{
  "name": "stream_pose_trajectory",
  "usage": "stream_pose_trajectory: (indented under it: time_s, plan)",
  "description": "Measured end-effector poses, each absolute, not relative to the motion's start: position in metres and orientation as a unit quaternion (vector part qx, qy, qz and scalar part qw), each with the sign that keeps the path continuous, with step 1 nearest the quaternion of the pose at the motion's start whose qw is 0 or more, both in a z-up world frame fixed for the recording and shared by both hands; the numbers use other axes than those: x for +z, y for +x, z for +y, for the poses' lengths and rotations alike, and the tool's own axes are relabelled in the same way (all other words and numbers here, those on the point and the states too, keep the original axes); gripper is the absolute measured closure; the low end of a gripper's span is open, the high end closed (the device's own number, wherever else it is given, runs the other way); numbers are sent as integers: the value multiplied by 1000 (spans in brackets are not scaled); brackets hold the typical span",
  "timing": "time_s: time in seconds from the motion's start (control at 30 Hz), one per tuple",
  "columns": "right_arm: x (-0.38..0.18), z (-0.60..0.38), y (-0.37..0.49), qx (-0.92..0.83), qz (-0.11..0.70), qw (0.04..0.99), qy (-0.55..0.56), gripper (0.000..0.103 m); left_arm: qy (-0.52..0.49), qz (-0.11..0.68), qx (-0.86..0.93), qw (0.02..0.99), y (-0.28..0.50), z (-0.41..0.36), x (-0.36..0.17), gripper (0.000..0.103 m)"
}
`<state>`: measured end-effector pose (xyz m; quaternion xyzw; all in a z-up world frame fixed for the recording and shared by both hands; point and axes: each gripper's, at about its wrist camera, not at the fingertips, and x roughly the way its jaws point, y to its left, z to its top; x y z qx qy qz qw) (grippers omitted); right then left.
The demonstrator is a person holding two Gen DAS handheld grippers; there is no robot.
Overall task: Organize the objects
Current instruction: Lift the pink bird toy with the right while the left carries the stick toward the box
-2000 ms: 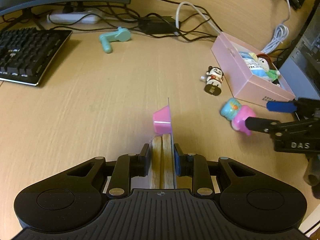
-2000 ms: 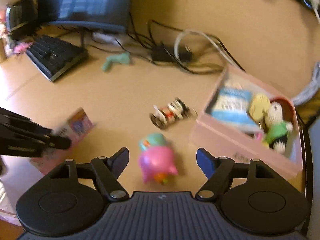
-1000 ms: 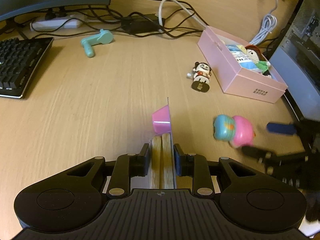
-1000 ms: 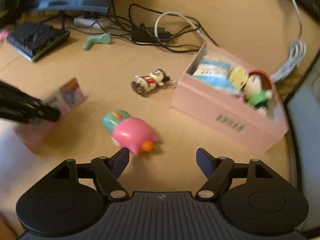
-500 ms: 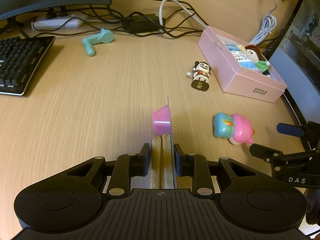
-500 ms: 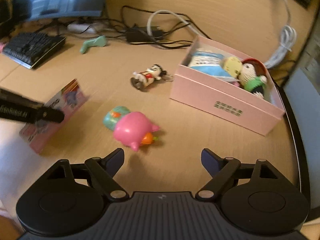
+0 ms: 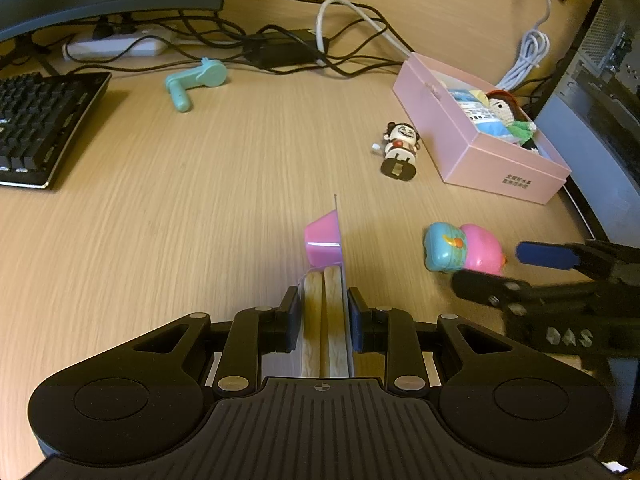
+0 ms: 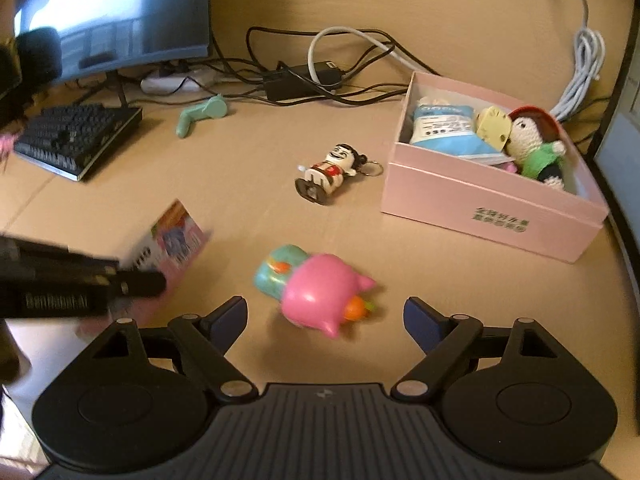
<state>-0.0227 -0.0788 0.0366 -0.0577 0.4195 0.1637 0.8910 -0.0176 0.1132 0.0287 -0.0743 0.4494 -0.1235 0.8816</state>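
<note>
My left gripper [image 7: 322, 312] is shut on a flat pink toy package [image 7: 325, 280] with a pink cup and wooden sticks, held above the desk; it shows at the left of the right wrist view [image 8: 172, 240]. My right gripper [image 8: 325, 318] is open, its fingers either side of a pink and teal pig toy [image 8: 316, 290] lying on the desk, also in the left wrist view [image 7: 464, 248]. A pink box [image 8: 480, 204] with a doll and packets stands at the right. A small wind-up figure [image 8: 330, 172] lies left of the box.
A teal handle toy [image 7: 196, 82] lies at the back. A black keyboard [image 7: 36, 128] sits at the left, under a monitor [image 8: 116, 20]. Cables and a power brick [image 7: 280, 48] run along the back. A computer case [image 7: 600, 92] stands at the right edge.
My right gripper has pulled back, then come in around the pig toy, which has turned and shifted slightly on the desk. My left gripper keeps holding the package, almost still.
</note>
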Motion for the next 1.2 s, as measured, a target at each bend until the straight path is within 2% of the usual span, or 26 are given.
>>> stream_pose_trajectory:
  time_s: [0.3,0.37,0.47,0.73,1.03,1.2]
  plan:
    - [25,-66,2,144,453,880,-20,17,-74,447,-125,882,-18,113,29,75]
    - [23,-66,1,145,458,877,-25,32,-74,447,-125,883,-18,113,29,75]
    - [30,-73,-6,152,449,880,-26,36,-72,447,-125,883,-18,114,29,75]
    - [65,-125,-37,138,396,906,-49,36,-61,464,-176,866,-17,96,47,77]
    - [67,-211,-64,65,391,918,10,36,-102,353,-275,888,86,3,146,77]
    - [63,-226,-78,64,385,921,-10,36,-133,320,-252,904,159,-62,124,77]
